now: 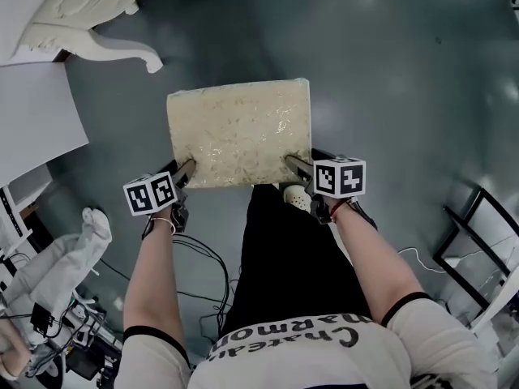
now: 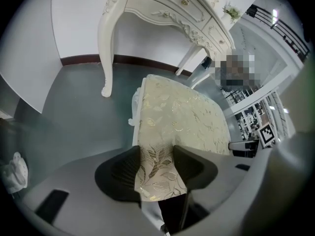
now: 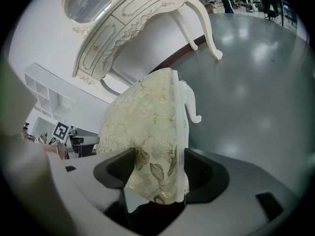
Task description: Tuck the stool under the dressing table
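While the left tool (image 1: pixel 187 168) and right tool (image 1: pixel 293 162) clamp the stool (image 1: pixel 240 128), the dressing table (image 1: pixel 89 10) stands apart.

The floor (image 1: pixel 405 71) was smooth, grey and glossy, with pale reflections of overhead light, the wall (image 2: pixel 78 23) was white with a dark skirting board (image 2: pixel 81 59) at its foot, white open shelves (image 3: pixel 51 100) stood to one side, and a black metal frame (image 1: pixel 461 224) stood at the right.

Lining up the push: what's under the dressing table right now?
Under the dressing table, the left gripper view shows only grey floor, then a dark baseboard and white wall. The stool hides the floor near its far legs.
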